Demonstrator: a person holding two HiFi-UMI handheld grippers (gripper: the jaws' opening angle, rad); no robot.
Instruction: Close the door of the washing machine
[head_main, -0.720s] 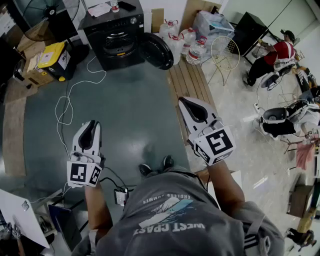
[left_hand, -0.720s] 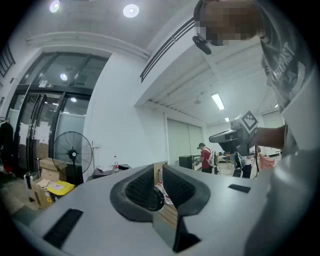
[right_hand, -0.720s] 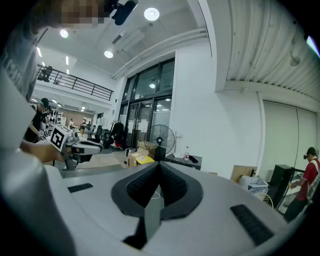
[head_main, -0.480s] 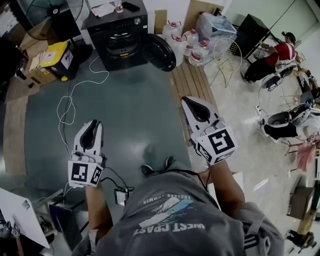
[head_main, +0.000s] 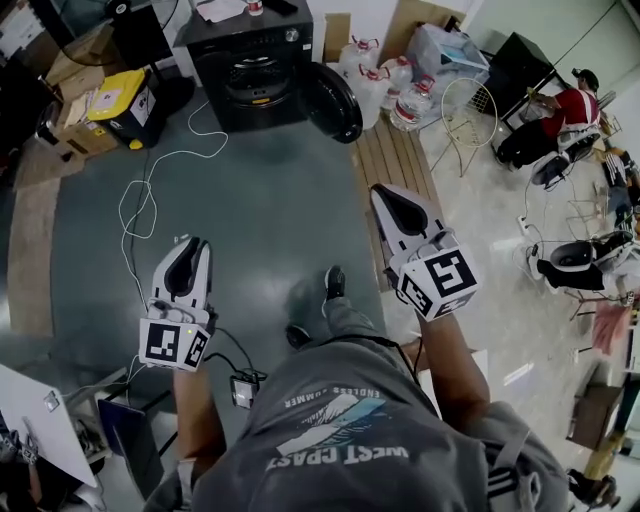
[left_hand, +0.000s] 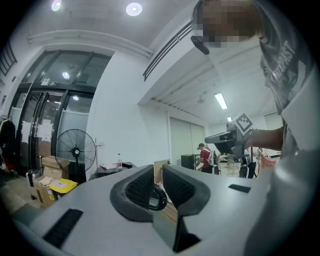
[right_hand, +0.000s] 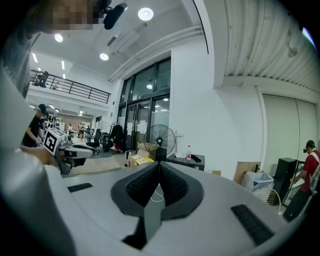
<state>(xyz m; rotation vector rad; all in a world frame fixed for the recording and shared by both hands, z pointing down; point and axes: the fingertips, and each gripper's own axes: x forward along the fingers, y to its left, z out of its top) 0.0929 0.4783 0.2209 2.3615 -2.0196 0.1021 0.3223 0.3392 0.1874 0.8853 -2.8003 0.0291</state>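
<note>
Head view: one washing machine (head_main: 250, 70) stands far ahead, its one round door (head_main: 332, 100) swung open at the machine's right. Well short of it, the left gripper (head_main: 192, 248) and right gripper (head_main: 383, 195) have their fingers clenched on nothing.

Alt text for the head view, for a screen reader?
Seen from above, a person faces a black washing machine whose round door hangs open at picture right. They hold the left gripper and right gripper out front over a grey floor, both shut and empty, well short of the machine.
</note>
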